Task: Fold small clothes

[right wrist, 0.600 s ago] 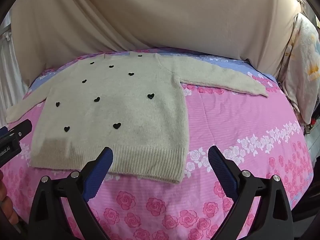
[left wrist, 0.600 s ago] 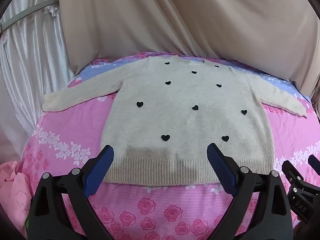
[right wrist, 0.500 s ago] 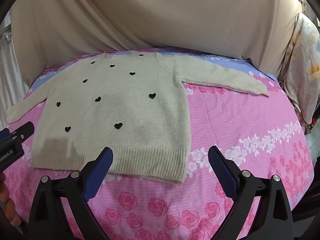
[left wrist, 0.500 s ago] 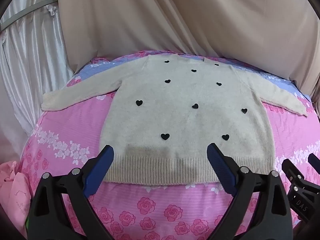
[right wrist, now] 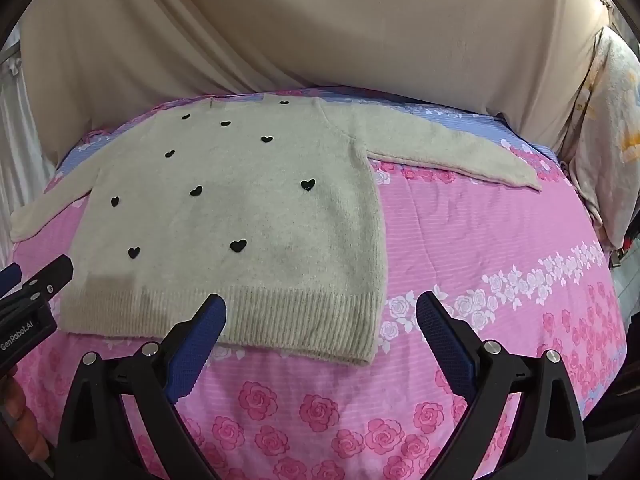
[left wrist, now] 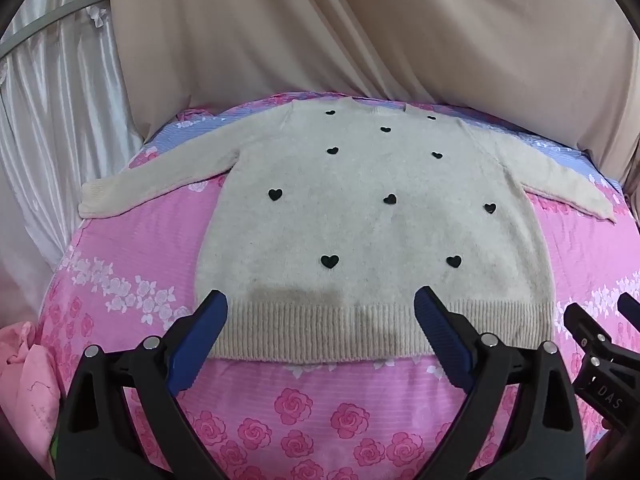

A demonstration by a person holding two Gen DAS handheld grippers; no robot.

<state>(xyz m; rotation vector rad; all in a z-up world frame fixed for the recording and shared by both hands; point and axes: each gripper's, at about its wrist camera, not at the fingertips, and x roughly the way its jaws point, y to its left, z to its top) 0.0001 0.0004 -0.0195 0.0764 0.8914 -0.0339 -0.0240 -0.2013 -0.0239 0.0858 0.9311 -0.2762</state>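
- The beige sweater (right wrist: 240, 216) lies flat on the pink floral bed sheet (right wrist: 480, 248), toward its left edge.
- The right gripper (right wrist: 320, 320) hangs wide open above the near hem.

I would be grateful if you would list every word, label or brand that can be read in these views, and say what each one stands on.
"DAS" – white letters on the black body of the right gripper, seen at the right edge of the left wrist view; more may be cut off.
"GenRobot.AI" – white letters on the black body of the left gripper, at the left edge of the right wrist view.
The sweater bears only black hearts, no text.
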